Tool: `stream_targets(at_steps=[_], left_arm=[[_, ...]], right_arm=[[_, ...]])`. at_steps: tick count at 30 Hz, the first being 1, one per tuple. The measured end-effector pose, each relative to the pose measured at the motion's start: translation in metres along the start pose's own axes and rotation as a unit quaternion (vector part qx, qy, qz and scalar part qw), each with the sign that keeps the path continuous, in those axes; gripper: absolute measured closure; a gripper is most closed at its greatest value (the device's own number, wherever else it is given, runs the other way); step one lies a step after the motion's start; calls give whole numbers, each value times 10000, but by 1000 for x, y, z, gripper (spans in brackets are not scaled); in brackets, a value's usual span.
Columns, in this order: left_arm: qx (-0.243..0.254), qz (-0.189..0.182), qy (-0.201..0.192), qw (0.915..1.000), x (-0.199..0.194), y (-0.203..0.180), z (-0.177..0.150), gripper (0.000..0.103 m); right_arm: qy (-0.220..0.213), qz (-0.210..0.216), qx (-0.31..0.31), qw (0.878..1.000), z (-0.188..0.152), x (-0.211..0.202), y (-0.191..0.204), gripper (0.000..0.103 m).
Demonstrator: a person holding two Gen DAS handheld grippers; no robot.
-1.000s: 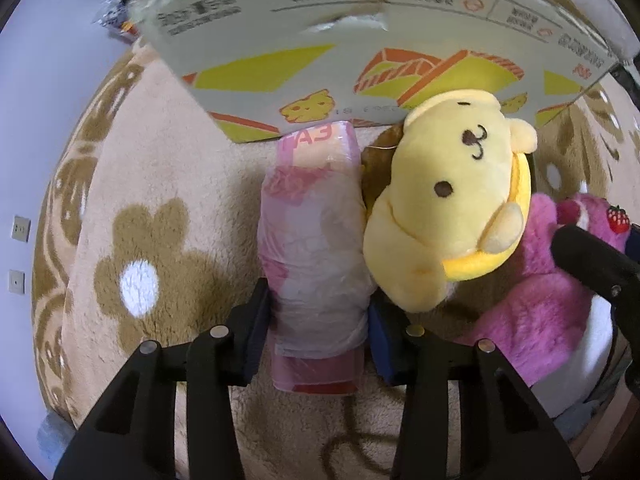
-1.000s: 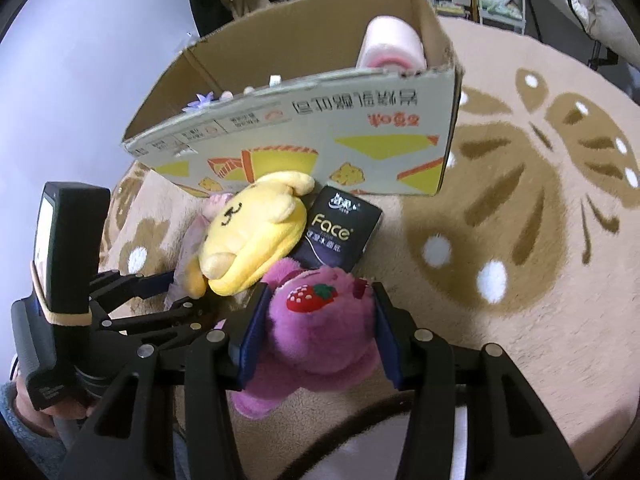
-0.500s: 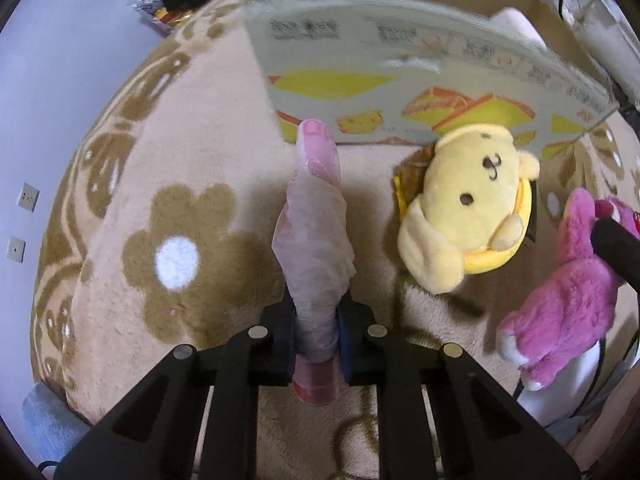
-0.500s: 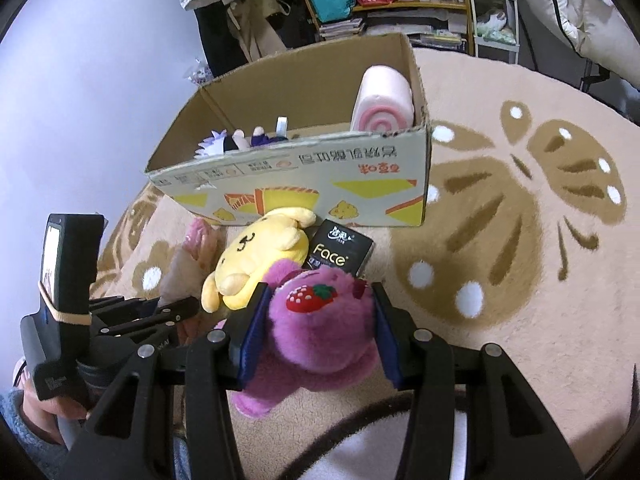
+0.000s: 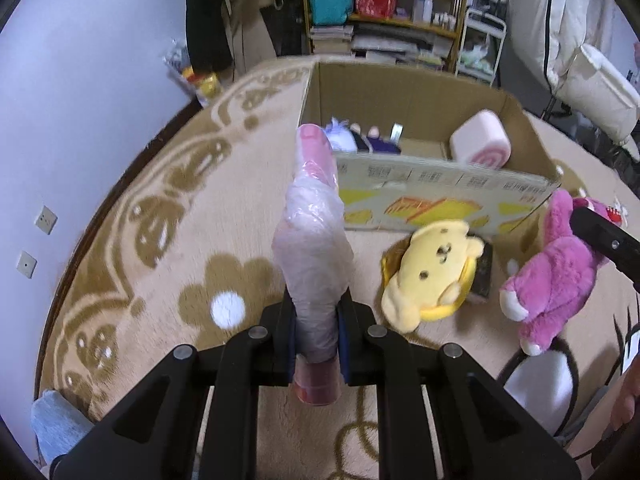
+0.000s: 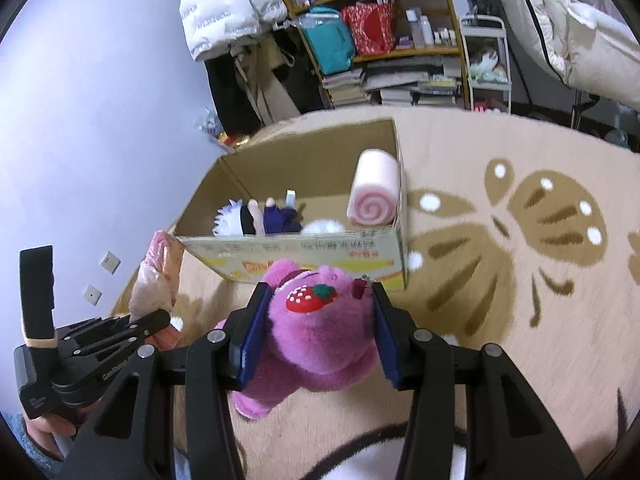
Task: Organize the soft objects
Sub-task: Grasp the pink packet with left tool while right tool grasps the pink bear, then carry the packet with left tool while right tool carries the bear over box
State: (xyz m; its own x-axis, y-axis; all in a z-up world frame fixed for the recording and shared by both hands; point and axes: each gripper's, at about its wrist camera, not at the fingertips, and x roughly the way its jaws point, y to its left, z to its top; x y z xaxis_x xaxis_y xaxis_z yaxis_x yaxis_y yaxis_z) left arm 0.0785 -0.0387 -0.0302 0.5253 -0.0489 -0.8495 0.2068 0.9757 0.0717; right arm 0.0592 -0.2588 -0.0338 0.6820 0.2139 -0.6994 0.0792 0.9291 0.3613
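Observation:
My left gripper [image 5: 318, 334] is shut on a pink soft item wrapped in clear plastic [image 5: 314, 248] and holds it up above the rug; it also shows in the right wrist view [image 6: 154, 280]. My right gripper [image 6: 316, 332] is shut on a pink-purple plush bear with a strawberry [image 6: 320, 336], lifted off the rug; the bear also hangs at the right of the left wrist view [image 5: 556, 272]. A yellow plush bear [image 5: 432, 268] lies on the rug in front of an open cardboard box [image 5: 436, 200] [image 6: 304, 252].
The box holds a pink swirl roll plush [image 6: 374, 194] and small dolls [image 6: 260, 218]. A black tissue pack [image 5: 482, 272] lies beside the yellow bear. A beige patterned rug [image 6: 520, 240] covers the floor. Shelves [image 6: 384, 40] and a wall [image 5: 80, 80] stand behind.
Both grippers have risen with their loads. The wrapped pink item and the pink-purple bear have left the rug, and the inside of the box has come into view.

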Motion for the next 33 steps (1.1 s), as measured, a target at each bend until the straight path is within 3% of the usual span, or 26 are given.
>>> stream_targets(at_steps=[17,27,33], left_arm=[[245,97,-963,9950,-37,6,38,88],[399,186,-1273,9909,-25,-2,78,88],[458,8,-1256,9910,-10,-10,94,88]], right_arm=[[-555,84,-77,9984,36,-25,4,52],[-669,20,-244,9975,66,-9,4,52],[-635,-21,-292,9975,80,8,0,52]])
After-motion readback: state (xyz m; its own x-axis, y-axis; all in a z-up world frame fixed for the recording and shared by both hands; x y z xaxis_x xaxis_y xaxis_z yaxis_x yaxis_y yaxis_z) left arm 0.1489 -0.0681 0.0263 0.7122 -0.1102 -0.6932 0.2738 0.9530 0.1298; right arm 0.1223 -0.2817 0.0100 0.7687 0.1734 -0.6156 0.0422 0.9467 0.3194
